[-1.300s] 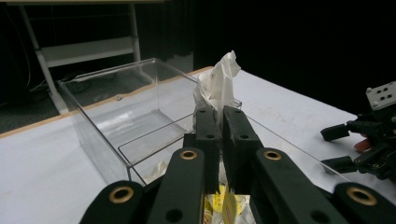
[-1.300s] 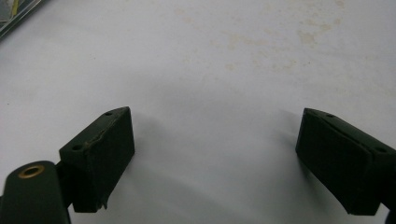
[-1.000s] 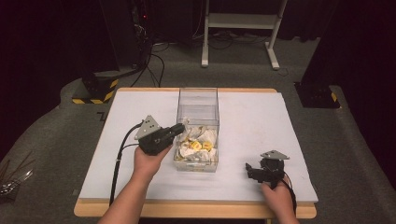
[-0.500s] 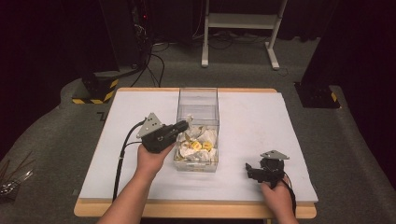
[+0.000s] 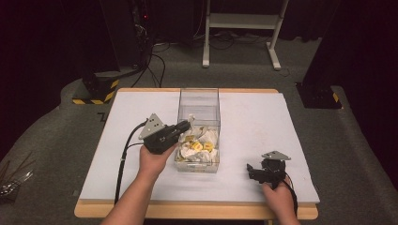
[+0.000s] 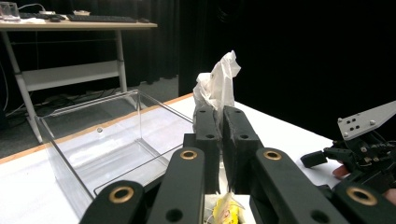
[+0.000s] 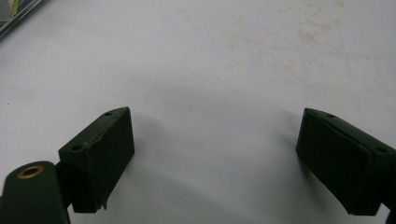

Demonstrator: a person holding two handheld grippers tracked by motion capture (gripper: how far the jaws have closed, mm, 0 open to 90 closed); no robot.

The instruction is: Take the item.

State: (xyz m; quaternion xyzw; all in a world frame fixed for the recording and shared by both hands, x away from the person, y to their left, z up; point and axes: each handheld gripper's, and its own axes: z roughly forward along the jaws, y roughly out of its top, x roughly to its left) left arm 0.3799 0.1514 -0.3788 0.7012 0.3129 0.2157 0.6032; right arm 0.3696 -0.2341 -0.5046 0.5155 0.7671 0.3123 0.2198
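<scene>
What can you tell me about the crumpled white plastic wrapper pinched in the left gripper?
The crumpled white plastic wrapper is thin, translucent film, creased and bunched. It stands upright, clamped between the closed black jaws of the left gripper, its free end sticking out above the fingertips. It is held over the clear plastic box, whose near end holds more white and yellow wrappers.

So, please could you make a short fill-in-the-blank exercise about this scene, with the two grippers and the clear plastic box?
1. The left gripper has its jaws closed on a crumpled white ____ wrapper.
2. The right gripper has its jaws ____ above the white table top.
3. The transparent rectangular plastic box holds white and ____ wrapped items in its near end.

Missing words: plastic; open; yellow
</scene>
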